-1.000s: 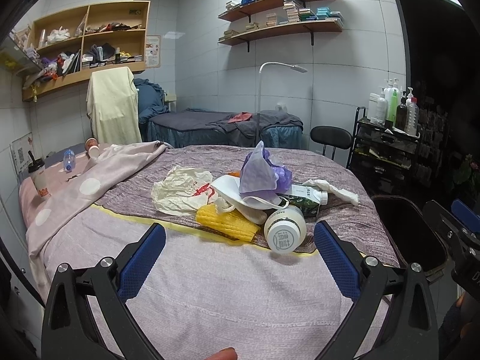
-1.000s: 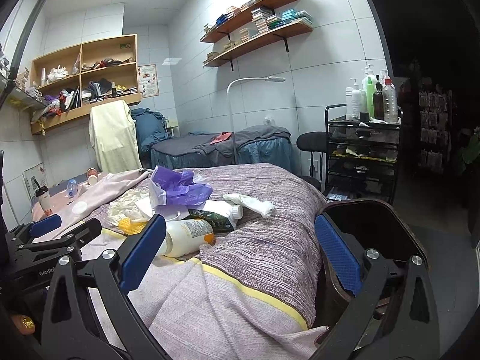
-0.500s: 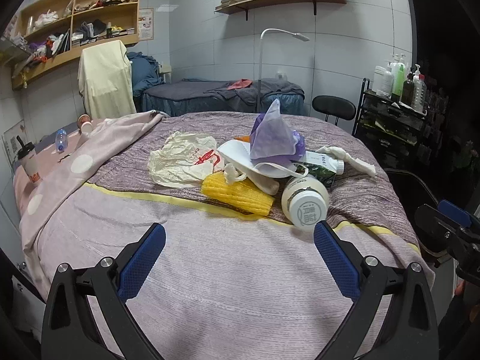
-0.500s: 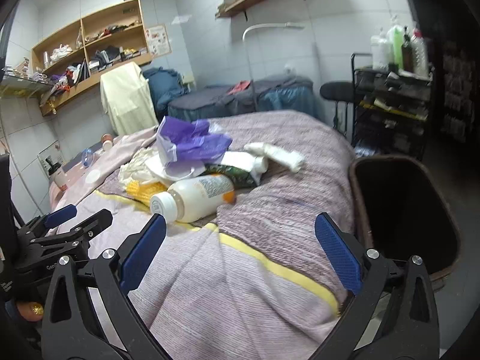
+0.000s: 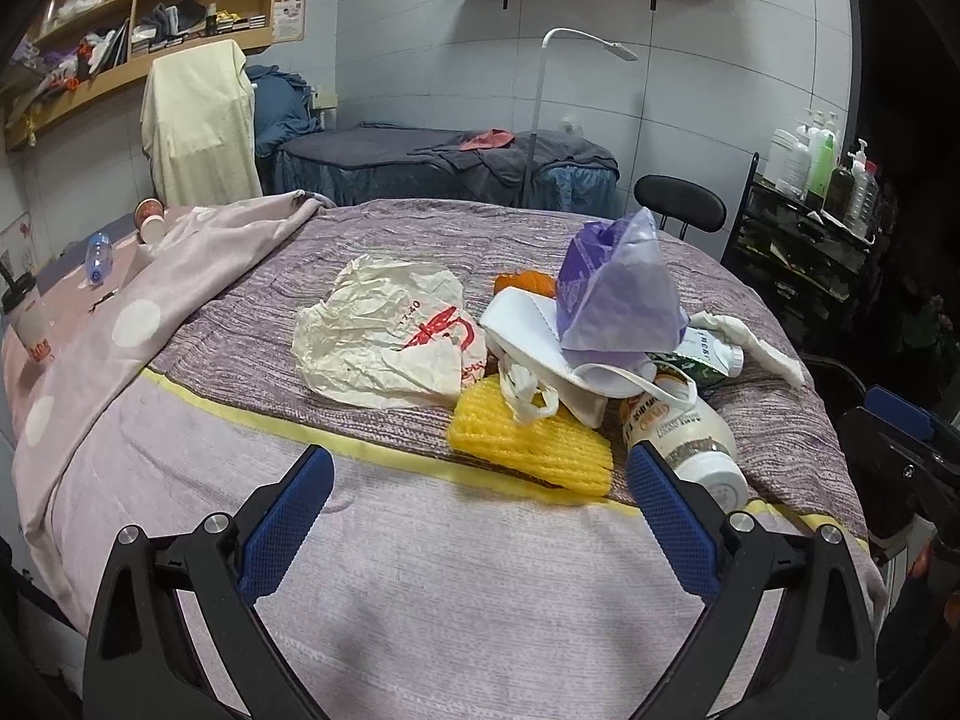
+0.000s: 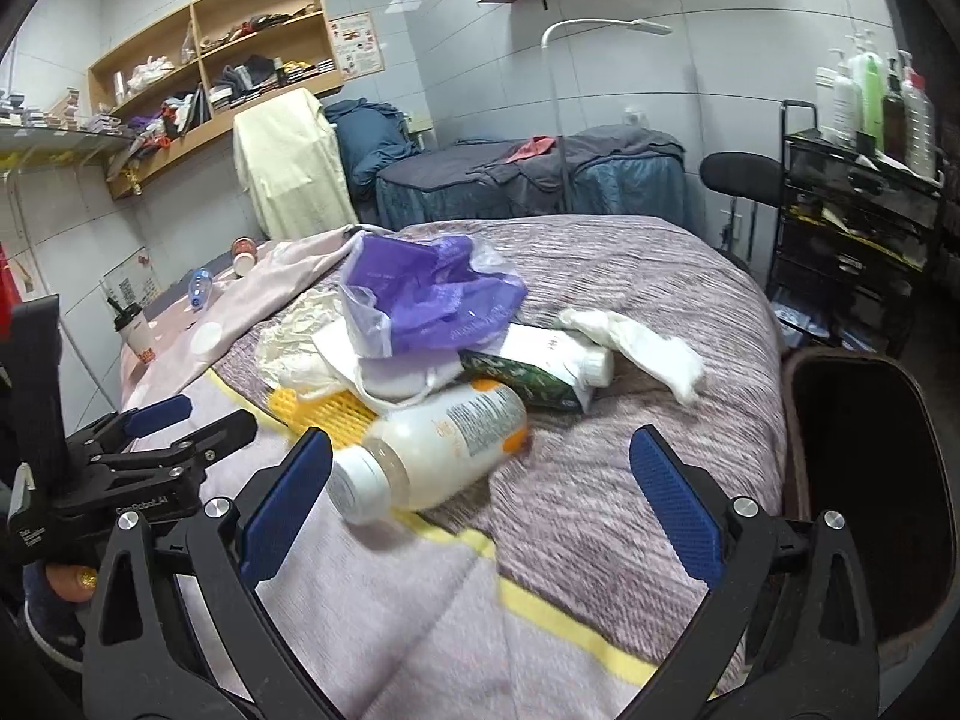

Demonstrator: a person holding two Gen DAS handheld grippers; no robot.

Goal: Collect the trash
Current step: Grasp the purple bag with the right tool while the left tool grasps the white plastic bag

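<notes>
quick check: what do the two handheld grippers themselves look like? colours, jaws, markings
Both match: the left gripper and right gripper have matte black triangular cut-out linkages with silver screw heads, and jaws faced with blue cross-hatched pads. From the right wrist view, the left gripper's black body carries white lettering, too small to read with certainty. The hand under it has a gold-painted nail. No cables visible.

Purple bag (image 5: 618,294), yellow foam net (image 5: 528,450) (ribbed)

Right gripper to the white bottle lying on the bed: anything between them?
Nothing. In the right wrist view the open right gripper faces the white bottle directly, only bare bedspread beneath; its cap almost meets the left finger's blue pad.
</notes>
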